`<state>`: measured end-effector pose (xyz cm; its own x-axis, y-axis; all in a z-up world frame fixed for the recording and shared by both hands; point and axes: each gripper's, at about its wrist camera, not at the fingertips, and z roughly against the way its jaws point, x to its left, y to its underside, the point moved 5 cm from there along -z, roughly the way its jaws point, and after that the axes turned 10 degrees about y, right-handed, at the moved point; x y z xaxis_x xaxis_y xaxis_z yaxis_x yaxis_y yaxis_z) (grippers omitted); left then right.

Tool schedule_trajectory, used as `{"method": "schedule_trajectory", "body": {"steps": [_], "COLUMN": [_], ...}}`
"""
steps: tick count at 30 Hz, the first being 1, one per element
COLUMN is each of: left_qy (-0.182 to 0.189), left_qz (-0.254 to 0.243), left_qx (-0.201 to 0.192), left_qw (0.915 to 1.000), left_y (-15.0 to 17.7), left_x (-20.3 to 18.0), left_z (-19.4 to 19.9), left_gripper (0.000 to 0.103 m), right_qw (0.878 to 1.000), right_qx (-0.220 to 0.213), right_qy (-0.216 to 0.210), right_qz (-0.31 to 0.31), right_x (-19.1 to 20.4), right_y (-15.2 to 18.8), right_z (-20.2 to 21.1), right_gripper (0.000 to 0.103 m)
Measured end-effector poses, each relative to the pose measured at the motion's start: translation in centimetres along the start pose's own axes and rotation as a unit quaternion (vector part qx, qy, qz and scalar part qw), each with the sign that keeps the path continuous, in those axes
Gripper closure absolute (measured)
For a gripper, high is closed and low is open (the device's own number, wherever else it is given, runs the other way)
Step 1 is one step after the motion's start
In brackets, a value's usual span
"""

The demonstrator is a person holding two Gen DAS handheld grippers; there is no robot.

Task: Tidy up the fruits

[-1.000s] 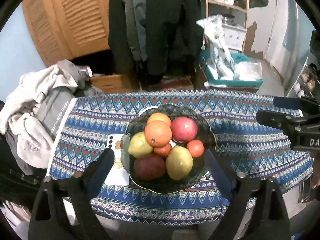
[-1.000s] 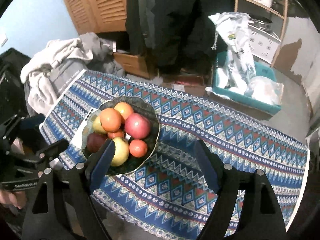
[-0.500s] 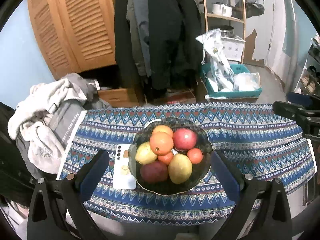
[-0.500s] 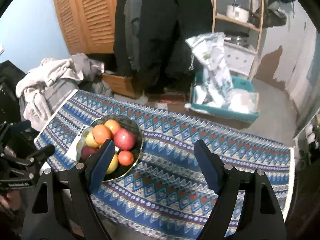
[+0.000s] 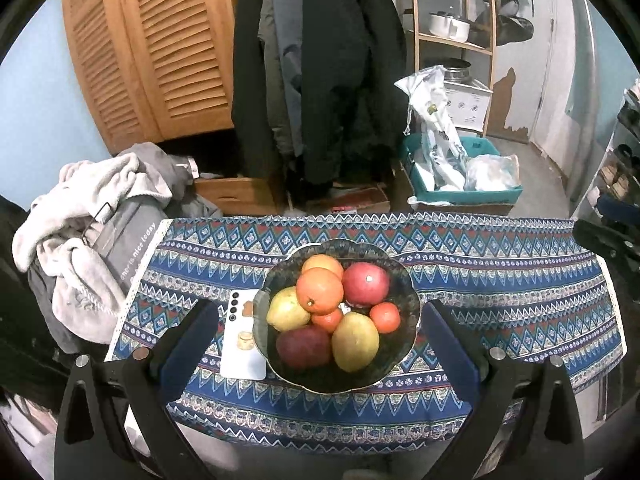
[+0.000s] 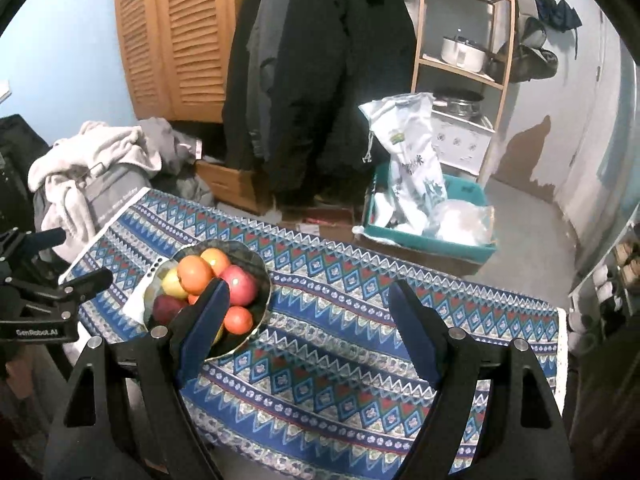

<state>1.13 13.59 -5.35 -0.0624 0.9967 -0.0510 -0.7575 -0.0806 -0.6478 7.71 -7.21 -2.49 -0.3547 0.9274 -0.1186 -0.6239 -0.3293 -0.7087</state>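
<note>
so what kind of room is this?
Probably a lived-in home entry or utility room: dark coats hanging by a louvered wooden door, a shelf with a pot, and a fruit bowl on a cloth-covered table.

Phone (image 5: 242,336) crowds bowl (image 5: 412,304) left; cloth (image 6: 360,344) right bare.

Right gripper (image 6: 308,308) spread wide, fruit bowl (image 6: 262,280) left, possibly glass

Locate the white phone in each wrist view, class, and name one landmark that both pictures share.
Left wrist: the white phone lies left of centre, its edge tucked under the fruit bowl.
Right wrist: only a sliver shows, at the bowl's left.
Shared landmark: the teal bin on the floor.
</note>
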Motion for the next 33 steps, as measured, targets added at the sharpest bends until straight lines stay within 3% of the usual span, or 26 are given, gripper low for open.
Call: {"method": "schedule_trajectory", "body": {"steps": [33], "left_qy": [-0.015], "left_qz": [-0.017], "left_qx": [0.000], "left_qw": [0.9997], "left_y": [0.22], "left_x": [-0.55], "left_z": [0.15], "left_gripper": [0.001], "right_qw": [1.000], "right_qx": [0.012], "right_qy": [-0.006], "right_qz": [-0.011], "right_x": [-0.60], "right_y": [0.20], "right_z": [-0.38], "right_gripper": [0.022]}}
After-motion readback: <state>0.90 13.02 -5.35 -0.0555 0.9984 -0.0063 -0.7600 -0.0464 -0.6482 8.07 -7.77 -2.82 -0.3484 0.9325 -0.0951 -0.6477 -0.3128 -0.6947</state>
